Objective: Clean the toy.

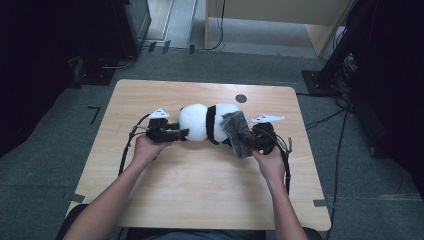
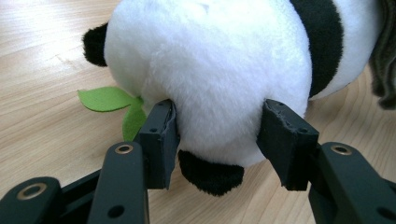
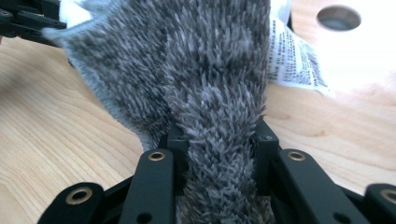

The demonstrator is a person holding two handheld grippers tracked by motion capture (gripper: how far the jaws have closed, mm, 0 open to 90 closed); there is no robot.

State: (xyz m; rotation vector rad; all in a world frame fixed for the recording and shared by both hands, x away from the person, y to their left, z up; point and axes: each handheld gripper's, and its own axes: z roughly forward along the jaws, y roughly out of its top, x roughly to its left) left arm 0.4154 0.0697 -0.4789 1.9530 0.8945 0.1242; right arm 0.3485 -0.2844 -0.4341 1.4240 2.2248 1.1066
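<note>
Plush panda (image 1: 205, 122): light, squashy, I pinch its head in my left claw (image 2: 219, 140); fuzzy grey cloth (image 3: 205, 93), limp, gripped bunched in my right claw (image 3: 215, 154).

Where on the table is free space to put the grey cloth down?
The near half of the table, between the forearms, is bare, as is the far strip behind the panda. The middle is crowded: panda, grey cloth, both grippers.

Black-and-white plush panda (image 1: 206, 122) with a green felt leaf (image 2: 105, 99) — mottled grey fuzzy cloth (image 3: 205, 70) — pale wood table (image 1: 200, 180)
</note>
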